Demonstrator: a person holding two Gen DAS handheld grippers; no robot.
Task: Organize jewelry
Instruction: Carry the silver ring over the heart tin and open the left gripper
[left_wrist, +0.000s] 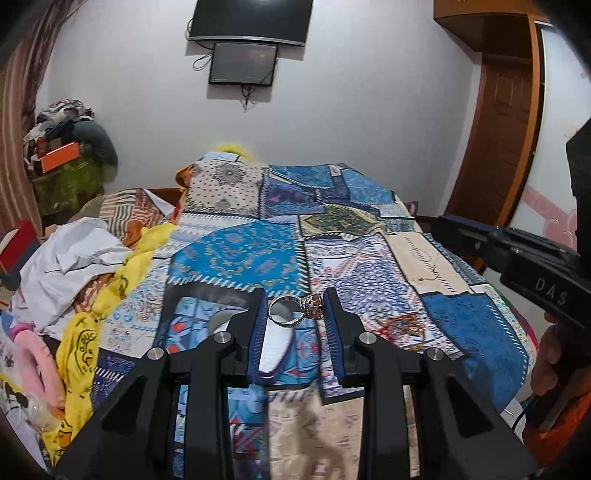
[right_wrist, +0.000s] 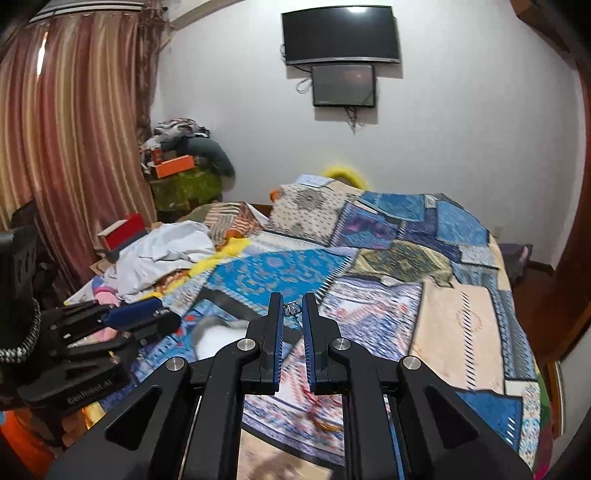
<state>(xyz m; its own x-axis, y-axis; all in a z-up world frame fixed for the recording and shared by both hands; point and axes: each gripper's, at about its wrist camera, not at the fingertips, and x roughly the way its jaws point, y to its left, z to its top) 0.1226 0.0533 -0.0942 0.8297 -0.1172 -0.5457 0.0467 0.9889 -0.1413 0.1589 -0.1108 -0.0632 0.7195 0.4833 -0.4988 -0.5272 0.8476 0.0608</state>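
My left gripper (left_wrist: 295, 308) is shut on a silver ring (left_wrist: 284, 312) with a sparkling stone cluster, held across its pads above the patchwork bedspread (left_wrist: 236, 254). Below it lies a white object (left_wrist: 275, 343), partly hidden by the fingers. My right gripper (right_wrist: 293, 310) is shut on a small dark, glittery piece of jewelry (right_wrist: 291, 309), too small to identify, hanging between its tips. A gold bangle-like piece (left_wrist: 404, 326) and a thin chain (left_wrist: 430, 275) lie on the bed. Each gripper shows in the other's view: the right gripper (left_wrist: 448, 225) at the right edge, the left gripper (right_wrist: 162, 314) at the left.
Crumpled white cloth (left_wrist: 70, 254), yellow fabric (left_wrist: 107, 295) and a red box (right_wrist: 123, 230) crowd the bed's left side. A pile of clothes and an orange box (right_wrist: 173, 164) stand in the corner by the curtain (right_wrist: 66, 129). Two screens (right_wrist: 341, 35) hang on the wall.
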